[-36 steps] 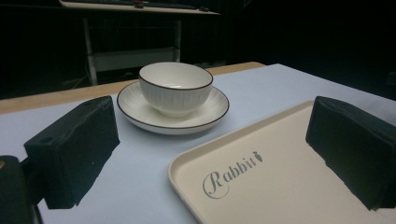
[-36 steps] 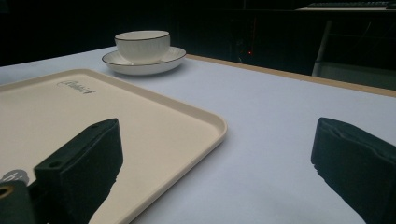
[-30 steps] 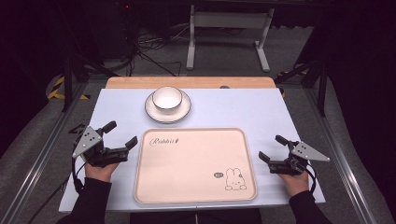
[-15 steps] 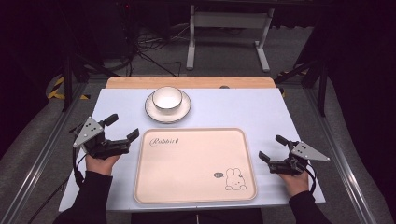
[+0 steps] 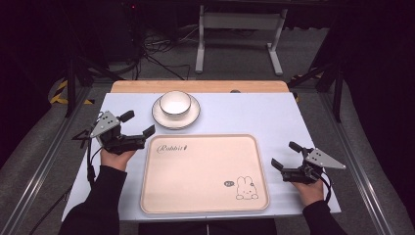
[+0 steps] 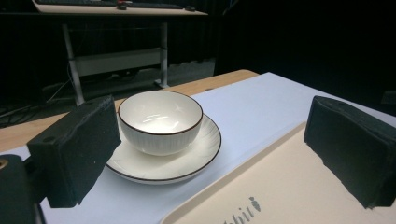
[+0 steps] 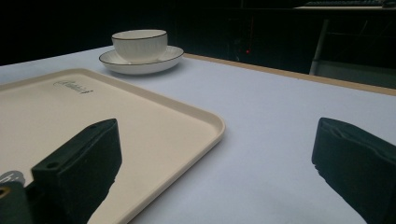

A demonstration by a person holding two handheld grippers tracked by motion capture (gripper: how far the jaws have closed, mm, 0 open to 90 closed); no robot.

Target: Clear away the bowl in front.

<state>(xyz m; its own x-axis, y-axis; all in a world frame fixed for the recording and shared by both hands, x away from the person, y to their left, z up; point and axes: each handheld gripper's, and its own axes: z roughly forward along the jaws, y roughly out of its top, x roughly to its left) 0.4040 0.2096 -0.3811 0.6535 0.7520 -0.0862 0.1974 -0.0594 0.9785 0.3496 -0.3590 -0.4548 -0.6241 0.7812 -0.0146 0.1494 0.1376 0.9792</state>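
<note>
A white bowl (image 5: pixel 175 102) with a dark rim sits on a white saucer (image 5: pixel 191 116) at the back of the table, left of centre. A cream tray (image 5: pixel 195 166) with a rabbit drawing lies flat in the middle, bare. My left gripper (image 5: pixel 137 123) stands open just left of the tray's far left corner, pointing toward the bowl (image 6: pixel 160 120) and saucer (image 6: pixel 187 158), which lie a short way ahead between its jaws. My right gripper (image 5: pixel 286 154) stands open right of the tray (image 7: pixel 140 126), low over the table, with nothing between its jaws.
A pale blue mat (image 5: pixel 254 115) covers the table; a wooden strip (image 5: pixel 205 86) runs along the far edge. Beyond the table are a desk frame (image 5: pixel 240 29) and cables on the floor. Bare mat lies to the right of the saucer.
My left gripper has moved forward and to the right, toward the bowl and saucer. The right gripper has stayed in place.
</note>
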